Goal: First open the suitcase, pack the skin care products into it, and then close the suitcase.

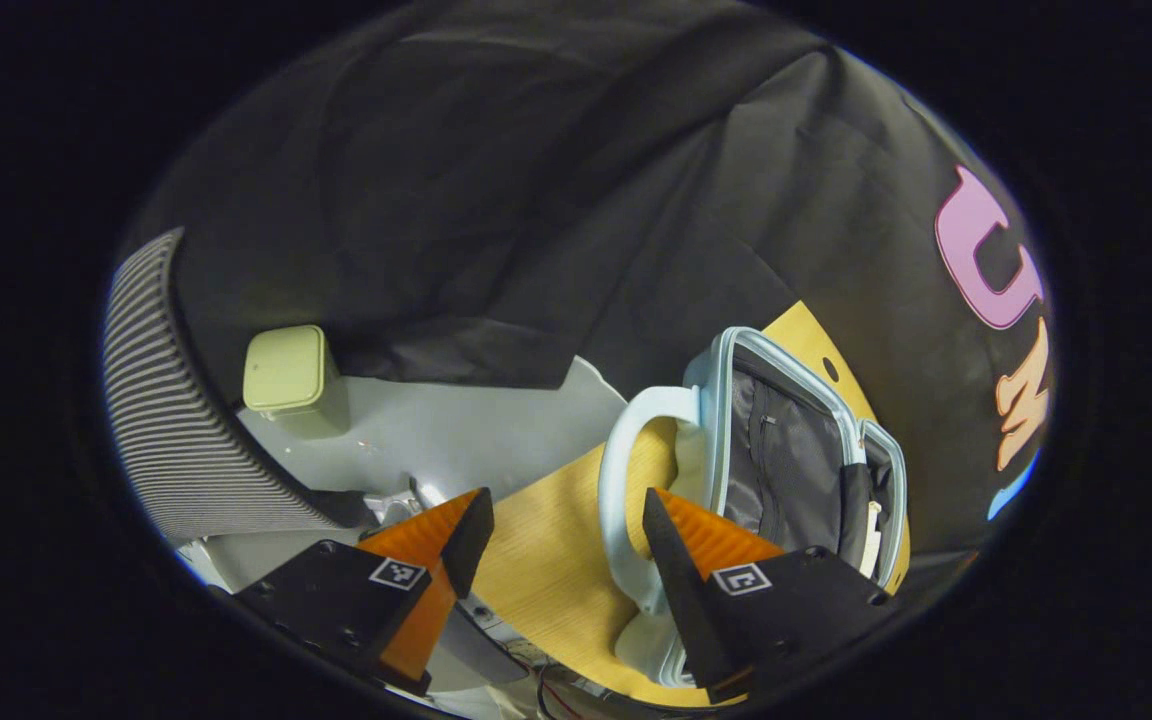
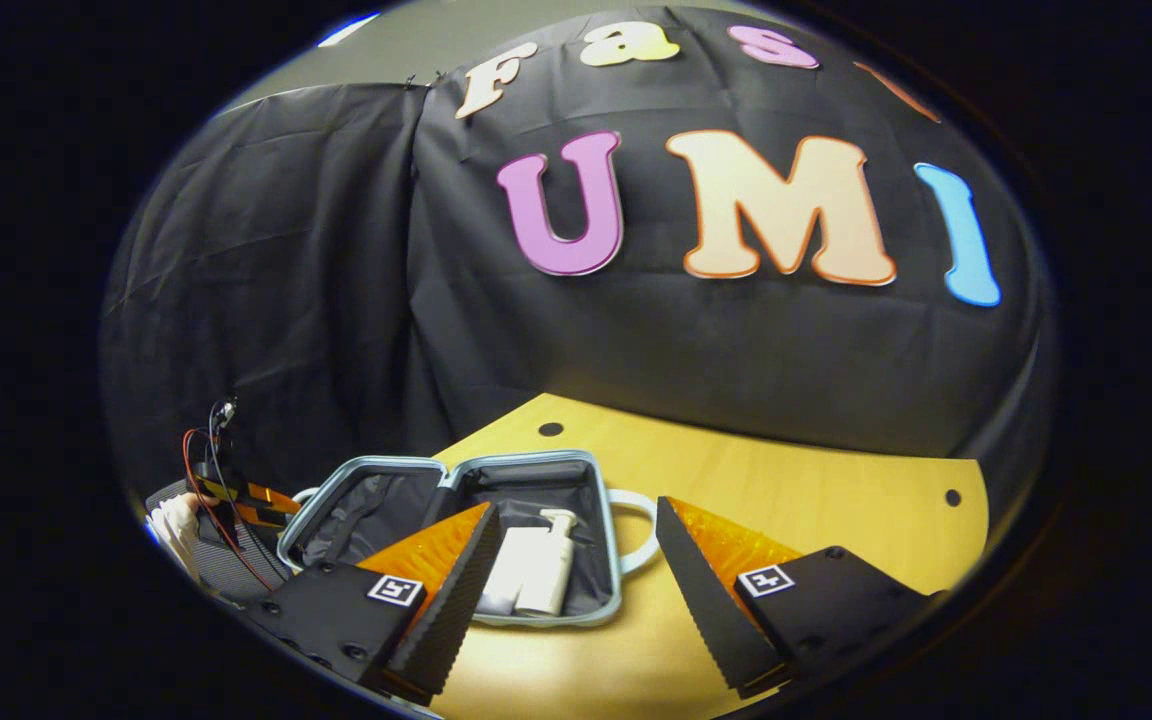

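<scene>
In the right gripper view, the light blue suitcase [image 2: 361,520] lies open and flat on the wooden table [image 2: 816,500]. Two white skin care bottles [image 2: 534,572], one with a pump top, lie in its right half. My right gripper [image 2: 576,525] hovers open just in front of it, with nothing between its fingers. In the left gripper view the suitcase [image 1: 786,460] shows its dark lining, and a white bottle [image 1: 873,535] sits at its far edge. My left gripper [image 1: 564,515] is open at the suitcase's pale handle [image 1: 621,480], which runs by the right finger.
A pale green bin [image 1: 291,380] stands on the grey floor beside a striped chair back [image 1: 156,400]. In the right gripper view a gloved hand [image 2: 176,525] holds the other gripper [image 2: 246,497] left of the suitcase, with red and black wires [image 2: 211,450] there.
</scene>
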